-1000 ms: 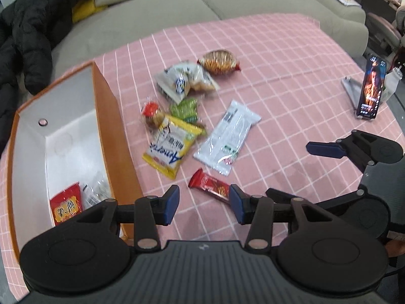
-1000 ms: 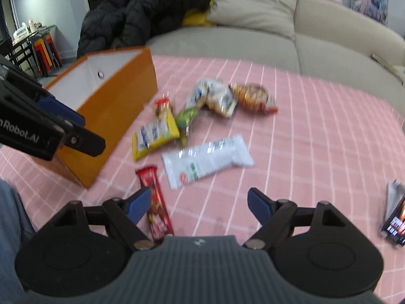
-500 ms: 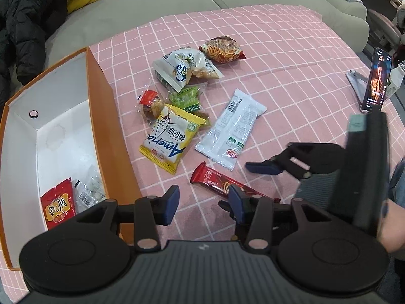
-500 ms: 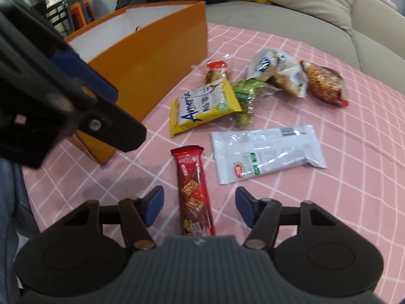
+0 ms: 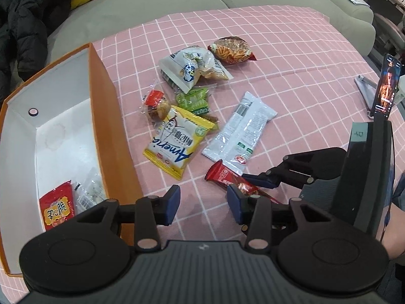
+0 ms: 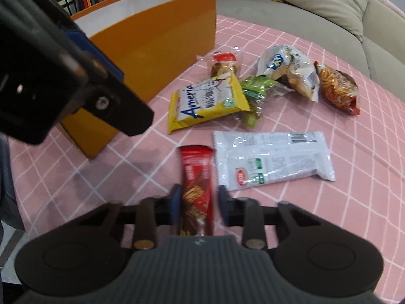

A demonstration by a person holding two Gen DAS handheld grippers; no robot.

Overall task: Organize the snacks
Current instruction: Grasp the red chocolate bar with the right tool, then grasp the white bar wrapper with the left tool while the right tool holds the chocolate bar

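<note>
A red chocolate bar (image 6: 196, 187) lies on the pink checked cloth (image 5: 291, 50), and my right gripper (image 6: 197, 205) is shut on its near end. In the left wrist view the bar (image 5: 226, 178) shows just right of my left gripper (image 5: 203, 204), whose jaws are closing slightly with nothing between them. The left gripper hovers beside the orange box (image 5: 101, 96). That box holds a red packet (image 5: 57, 210) and a clear packet (image 5: 88, 192). Loose snacks lie beyond: a yellow packet (image 5: 179, 141), a long white packet (image 5: 240, 134) and a green packet (image 5: 195, 100).
Further back lie a small clear wrapper (image 5: 157, 101), a white cartoon bag (image 5: 187, 68) and an orange noodle snack (image 5: 233, 50). A phone (image 5: 388, 86) stands on a holder at the right edge. A grey sofa (image 5: 152, 5) and black jacket (image 5: 20, 25) are behind.
My right gripper came in over the red bar, lowered, and closed its jaws on the bar. The left gripper has hardly moved.
</note>
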